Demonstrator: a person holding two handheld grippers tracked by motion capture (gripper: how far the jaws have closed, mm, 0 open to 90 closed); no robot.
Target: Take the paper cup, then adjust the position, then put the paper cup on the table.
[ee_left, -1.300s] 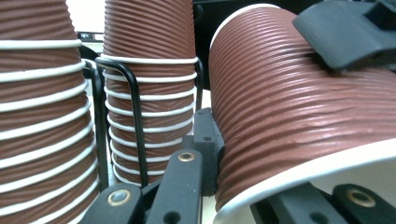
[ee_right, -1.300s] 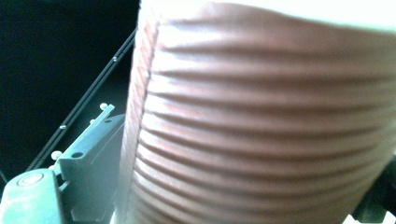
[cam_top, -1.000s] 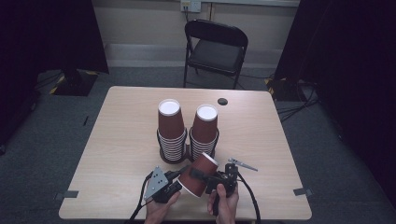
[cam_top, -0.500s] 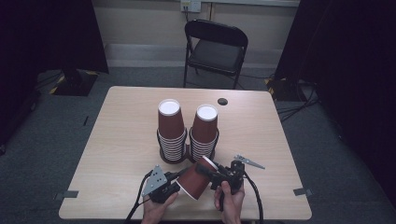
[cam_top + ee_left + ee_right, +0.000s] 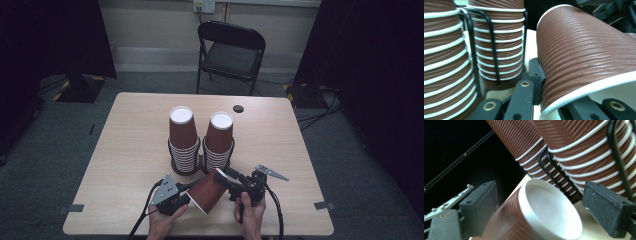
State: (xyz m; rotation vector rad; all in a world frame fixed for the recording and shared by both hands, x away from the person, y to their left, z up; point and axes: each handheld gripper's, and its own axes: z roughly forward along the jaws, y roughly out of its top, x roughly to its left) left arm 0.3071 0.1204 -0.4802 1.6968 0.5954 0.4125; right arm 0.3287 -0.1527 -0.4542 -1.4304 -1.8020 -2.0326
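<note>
Brown cup (image 5: 206, 192) seemingly unmoved; right tool (image 5: 234, 181) swung rightward.

A black folding chair (image 5: 231, 52) is set on grey carpet (image 5: 70, 135) beyond the pale wooden surface (image 5: 125, 150), well away from the fingers. A cream wall (image 5: 150, 22) with an outlet (image 5: 204, 6) is flanked by dark curtains (image 5: 50, 35).

On the pale wooden table (image 5: 130, 165), two stacks of ribbed brown paper cups stand mid-table in black wire holders: the left stack (image 5: 182, 142) at nine o'clock of the right stack (image 5: 219, 145), just beside it. At six o'clock of them a single ribbed brown paper cup (image 5: 207, 191) lies tilted. A small dark disc (image 5: 238, 108) lies at twelve o'clock, with a black folding chair (image 5: 231, 52) behind the table.
</note>
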